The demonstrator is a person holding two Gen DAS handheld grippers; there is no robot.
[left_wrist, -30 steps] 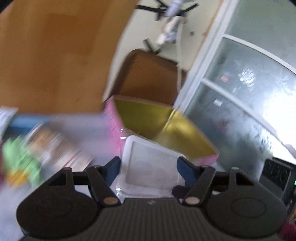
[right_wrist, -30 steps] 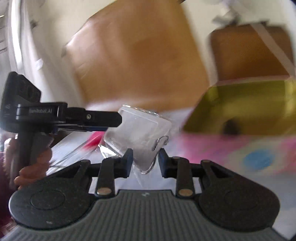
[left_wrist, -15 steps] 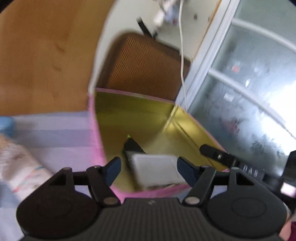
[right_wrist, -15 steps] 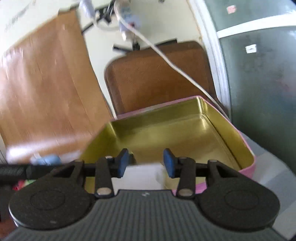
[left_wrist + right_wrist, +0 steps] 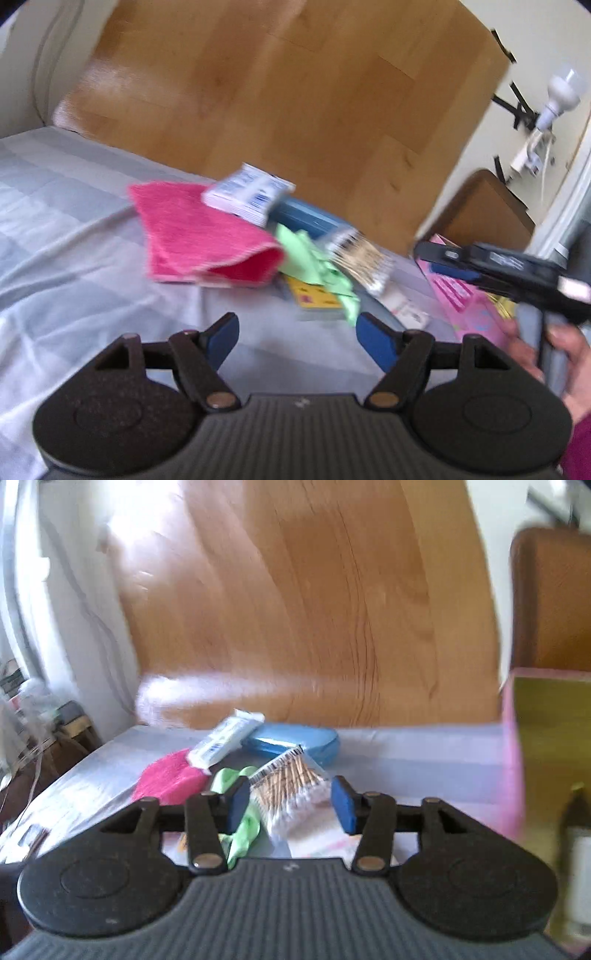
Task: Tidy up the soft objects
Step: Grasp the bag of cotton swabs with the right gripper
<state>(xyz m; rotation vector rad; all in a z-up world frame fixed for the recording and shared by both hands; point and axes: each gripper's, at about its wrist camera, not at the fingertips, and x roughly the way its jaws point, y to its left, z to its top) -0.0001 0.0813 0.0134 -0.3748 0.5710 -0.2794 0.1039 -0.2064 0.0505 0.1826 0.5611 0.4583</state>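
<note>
Left tool (image 5: 297, 334): jaws spread, nothing between them; they have just been opening a little further. It hangs over bare bed sheet (image 5: 74, 236), pointing at the pile from the near side.
Right tool (image 5: 286, 805): jaws spread and just been opening wider, nothing gripped. The cotton swab packet (image 5: 291, 790) shows in the gap but lies on the bed beyond the blue pads, untouched.
Right tool, seen from the left wrist view: black body at the right edge, a hand (image 5: 554, 354) wrapped round its handle.
Pile, middle of the bed: soft things heaped together, touching or overlapping.
Pink towel (image 5: 199, 236): folded, on the left of the pile, open fold facing right.
White-and-blue packet (image 5: 249, 192): rests on the towel's far right corner.
Blue case (image 5: 291, 742): far side of the pile, just behind the swabs.
Green cloth (image 5: 314, 266): crumpled, between the towel and the swabs, lying over a yellow card (image 5: 314, 299).
Pink tin (image 5: 517, 760): right of the pile, apart from it, gold inside; contents too blurred to name.
Wooden headboard (image 5: 295, 92): upright behind the bed.
</note>
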